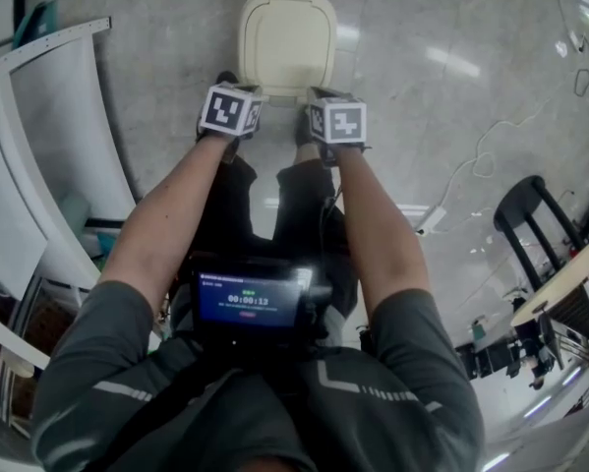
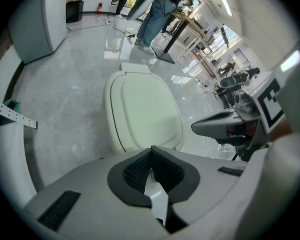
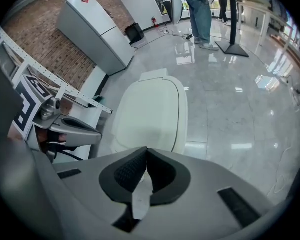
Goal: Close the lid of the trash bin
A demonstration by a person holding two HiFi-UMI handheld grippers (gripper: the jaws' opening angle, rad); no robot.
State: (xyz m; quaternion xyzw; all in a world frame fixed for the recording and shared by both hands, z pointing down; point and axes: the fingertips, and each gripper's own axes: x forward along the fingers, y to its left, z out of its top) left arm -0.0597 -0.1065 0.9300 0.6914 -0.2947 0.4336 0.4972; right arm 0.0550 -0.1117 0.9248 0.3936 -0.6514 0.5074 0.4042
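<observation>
One trash bin [image 1: 287,96] sits top centre of my head view, its lid [image 1: 287,39] apparently flat already, long axis running up the frame. Just below it, side by side and equally near, my left gripper [image 2: 151,154] and right gripper [image 3: 145,154] both have jaws pressed together on nothing.

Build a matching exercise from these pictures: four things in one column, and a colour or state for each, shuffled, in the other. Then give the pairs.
1. trash bin lid
2. left gripper
3. chair
4. screen

A. black
B. glowing blue
C. cream, lying flat on the bin
D. jaws together, nothing between them

Pairs: 1-C, 2-D, 3-A, 4-B
</observation>
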